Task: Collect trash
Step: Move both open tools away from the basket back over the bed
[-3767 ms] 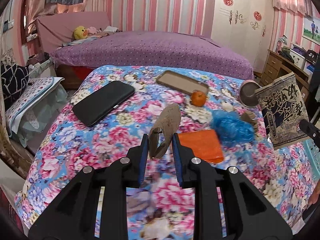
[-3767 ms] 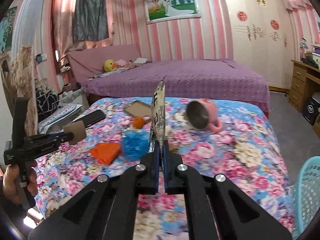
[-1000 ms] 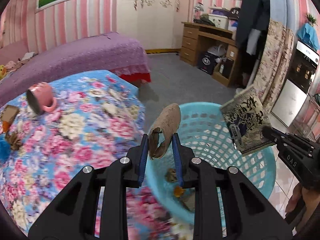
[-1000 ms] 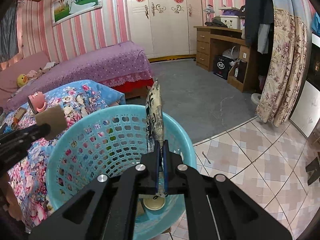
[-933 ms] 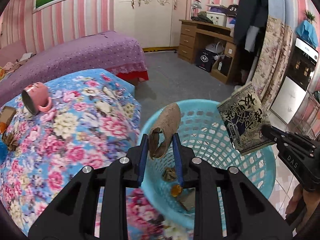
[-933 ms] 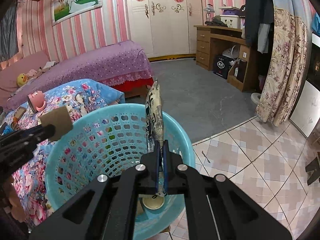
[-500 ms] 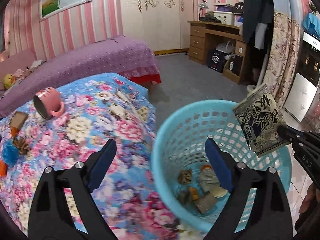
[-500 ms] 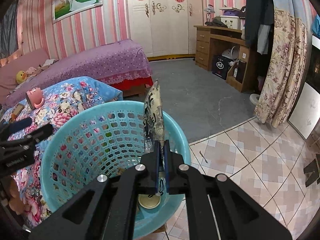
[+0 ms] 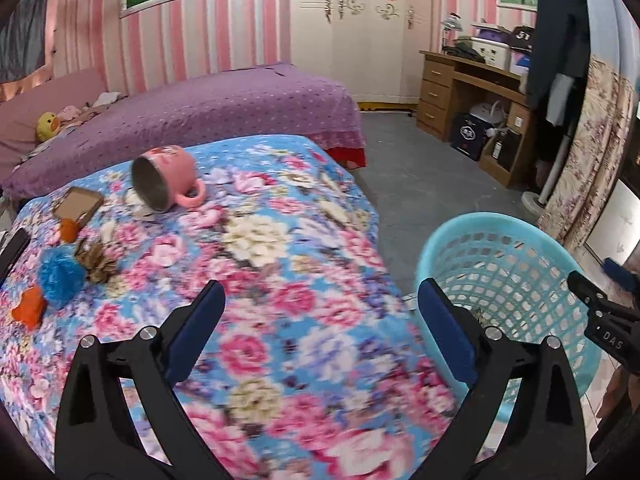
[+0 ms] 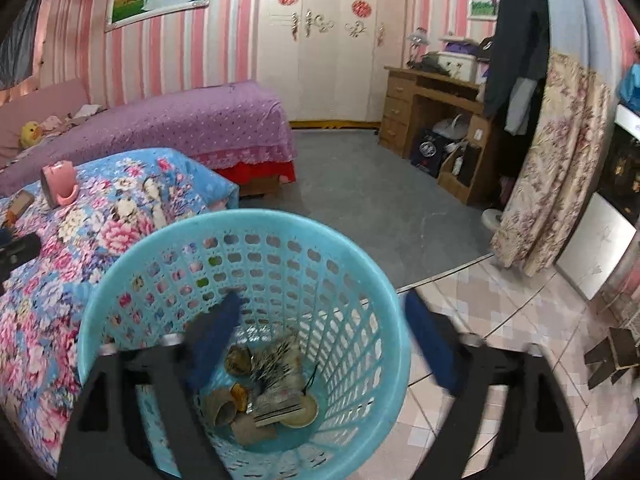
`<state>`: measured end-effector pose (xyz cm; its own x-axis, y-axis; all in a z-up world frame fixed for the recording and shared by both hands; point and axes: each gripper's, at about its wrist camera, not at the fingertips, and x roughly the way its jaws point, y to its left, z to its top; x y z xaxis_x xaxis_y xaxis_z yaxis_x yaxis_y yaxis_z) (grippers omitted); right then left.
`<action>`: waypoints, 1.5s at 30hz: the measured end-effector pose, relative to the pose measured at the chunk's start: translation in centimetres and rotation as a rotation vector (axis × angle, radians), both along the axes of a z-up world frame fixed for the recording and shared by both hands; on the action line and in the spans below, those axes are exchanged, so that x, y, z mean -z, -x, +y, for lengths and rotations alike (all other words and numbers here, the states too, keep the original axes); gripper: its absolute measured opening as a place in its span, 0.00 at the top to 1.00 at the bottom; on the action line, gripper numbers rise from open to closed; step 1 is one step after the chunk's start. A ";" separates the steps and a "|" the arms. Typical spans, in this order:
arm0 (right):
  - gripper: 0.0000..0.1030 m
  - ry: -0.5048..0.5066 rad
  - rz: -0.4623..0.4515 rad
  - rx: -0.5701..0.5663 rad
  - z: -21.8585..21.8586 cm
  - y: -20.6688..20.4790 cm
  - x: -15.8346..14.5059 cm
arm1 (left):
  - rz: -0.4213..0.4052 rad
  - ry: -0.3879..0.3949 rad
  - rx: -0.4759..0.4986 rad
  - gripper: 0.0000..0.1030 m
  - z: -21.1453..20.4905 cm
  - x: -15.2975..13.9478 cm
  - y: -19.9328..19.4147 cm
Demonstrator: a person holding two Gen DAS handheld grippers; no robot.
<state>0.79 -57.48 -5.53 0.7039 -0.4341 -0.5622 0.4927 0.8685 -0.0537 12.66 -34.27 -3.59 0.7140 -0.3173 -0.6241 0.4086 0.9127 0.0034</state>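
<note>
Two grippers, and we have both sets of jaws spreading apart right now with nothing between them. Our left gripper (image 9: 320, 320) hangs over the flowered bed cover (image 9: 280, 248), its blue pads (image 9: 196, 332) wide, pointing down across the bed toward the far corner. Our right gripper (image 10: 320, 344) sits over the turquoise basket (image 10: 132, 280), and the blur on its pads (image 10: 212, 340) tells us they are mid-swing; nothing is pinched there.

Down in the basket's bottom we see the trash: a printed snack wrapper (image 10: 276, 364), a brown cardboard scrap (image 10: 252, 432), a round lid (image 10: 300, 412) and some smaller bits we cannot make out. From the left wrist view the same basket (image 9: 508, 276) stands on the floor just beside the bed's edge, and the tip of our right gripper (image 9: 600, 312) pokes in from the right side above its rim.

Back on the bed, we spot a pink mug (image 9: 164, 180) lying on its side, mouth toward us. Farther left lie a brown tray (image 9: 78, 202), a small orange fruit (image 9: 68, 230), a blue fuzzy ball (image 9: 60, 278), a brown crumpled piece (image 9: 96, 262) touching it, and an orange packet (image 9: 28, 306) near the cover's edge. A dark phone (image 9: 12, 250) just peeks in at the left border.
</note>
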 end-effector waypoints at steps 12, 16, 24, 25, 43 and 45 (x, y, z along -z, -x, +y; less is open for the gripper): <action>0.04 0.037 -0.046 0.022 4.7 -2.7 -2.0 | -0.047 -0.009 -0.064 0.05 7.1 -1.8 -1.1; 0.04 0.015 -0.066 -0.013 6.9 -4.1 -2.5 | -0.051 -0.004 -0.109 0.05 10.8 -2.3 -2.1; 0.04 -0.039 -0.083 -0.110 12.3 -7.8 -2.6 | -0.045 -0.027 -0.216 0.05 19.3 -1.7 -4.4; 0.04 -0.040 -0.081 -0.120 12.9 -8.0 -2.5 | -0.035 -0.022 -0.224 0.05 20.3 -1.5 -4.7; 0.04 0.009 0.022 -0.232 22.7 -13.3 -0.3 | 0.141 -0.067 -0.294 0.06 30.7 4.1 -9.9; 0.04 0.026 0.033 -0.247 23.5 -13.6 -0.2 | 0.162 -0.055 -0.276 0.15 30.9 4.3 -10.3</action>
<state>14.35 -34.00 -5.33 0.7720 -0.2653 -0.5777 0.2630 0.9606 -0.0897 22.92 -3.40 -7.93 0.6583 -0.0882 -0.7476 0.1454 0.9893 0.0113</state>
